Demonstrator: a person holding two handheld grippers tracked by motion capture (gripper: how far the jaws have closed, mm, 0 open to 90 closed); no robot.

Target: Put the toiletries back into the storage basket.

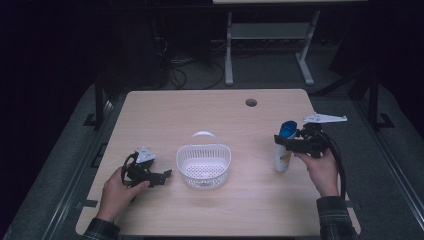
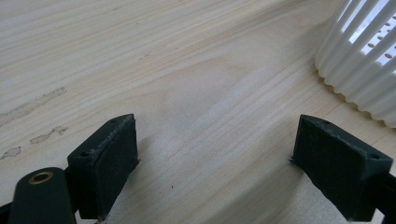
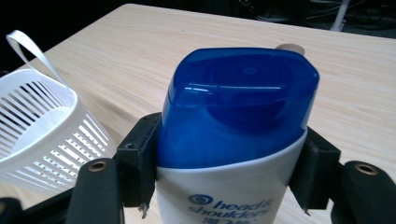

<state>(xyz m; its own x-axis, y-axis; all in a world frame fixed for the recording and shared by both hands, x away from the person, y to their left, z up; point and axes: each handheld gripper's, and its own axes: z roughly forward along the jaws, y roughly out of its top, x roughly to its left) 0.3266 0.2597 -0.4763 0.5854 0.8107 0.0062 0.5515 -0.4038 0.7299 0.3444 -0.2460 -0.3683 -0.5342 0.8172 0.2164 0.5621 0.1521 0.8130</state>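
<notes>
Bottle [image 3: 233, 140] upright, clamped in right gripper [image 1: 287, 142]; basket [image 1: 204, 166] nearby.

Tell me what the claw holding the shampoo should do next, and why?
Probably lift the shampoo bottle a little and carry it left toward the white basket. The right claw is already clamped on both sides just below the blue cap, the bottle stands upright on the table, and the basket sits open and empty beside it. The left claw is open, away from the basket.
</notes>
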